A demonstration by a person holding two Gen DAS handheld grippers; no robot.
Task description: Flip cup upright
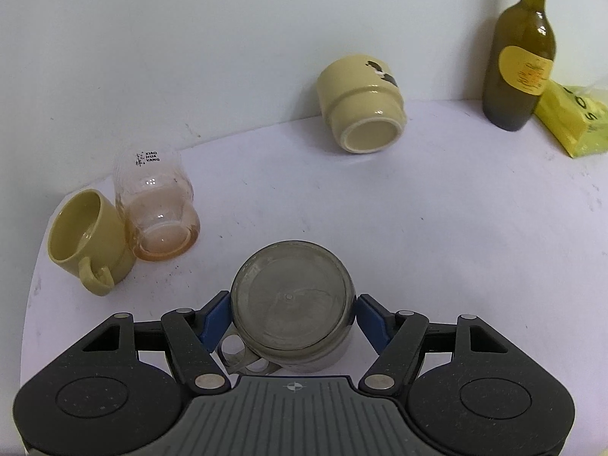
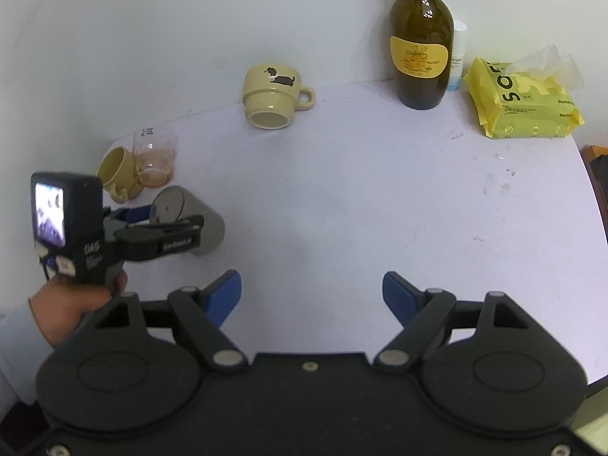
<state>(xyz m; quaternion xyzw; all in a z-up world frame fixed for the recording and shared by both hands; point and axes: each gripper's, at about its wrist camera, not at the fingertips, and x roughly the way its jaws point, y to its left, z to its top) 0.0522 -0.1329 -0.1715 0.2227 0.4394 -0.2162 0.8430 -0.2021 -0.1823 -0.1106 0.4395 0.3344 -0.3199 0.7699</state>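
Note:
A grey glass mug (image 1: 290, 298) sits between my left gripper's blue fingers (image 1: 216, 321), base facing the camera, handle at lower left. My left gripper (image 1: 292, 319) is shut on it. In the right wrist view the grey mug (image 2: 190, 220) is tilted in the left gripper (image 2: 152, 228), its mouth end low near the table. My right gripper (image 2: 311, 296) is open and empty above the table's near side.
A cream mug with a dog picture (image 1: 361, 108) lies on its side by the wall. An olive mug (image 1: 85, 237) and a clear glass (image 1: 157, 209) lie at the left. A wine bottle (image 2: 421, 49) and a yellow tissue pack (image 2: 520, 102) stand at the back right.

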